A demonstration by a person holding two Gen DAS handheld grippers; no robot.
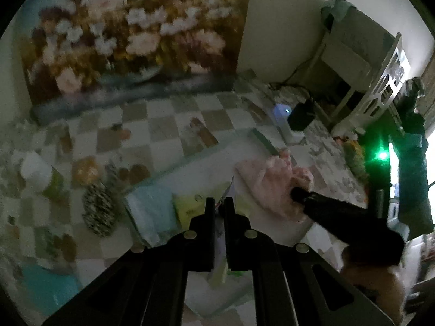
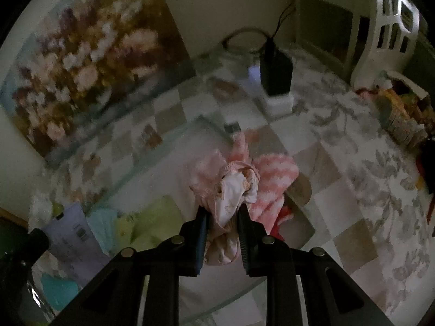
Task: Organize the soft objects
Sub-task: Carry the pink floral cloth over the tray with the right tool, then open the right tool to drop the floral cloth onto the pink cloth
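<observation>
My right gripper is shut on a crumpled pink-and-white garment, held just above a pale flat board. A pink striped fuzzy cloth lies behind it, touching it. In the left wrist view the right gripper's tip is buried in the pink cloth. My left gripper is shut on a thin lavender packet, seen edge-on between its fingers. In the right wrist view the same packet shows flat. Folded light-blue and yellow-green cloths lie on the board below.
The board lies on a patchwork checked cover. A large flower painting leans on the wall behind. A black device on a white base stands farther back. White lattice furniture and a box of items are at the right. A zebra-patterned cloth lies at the left.
</observation>
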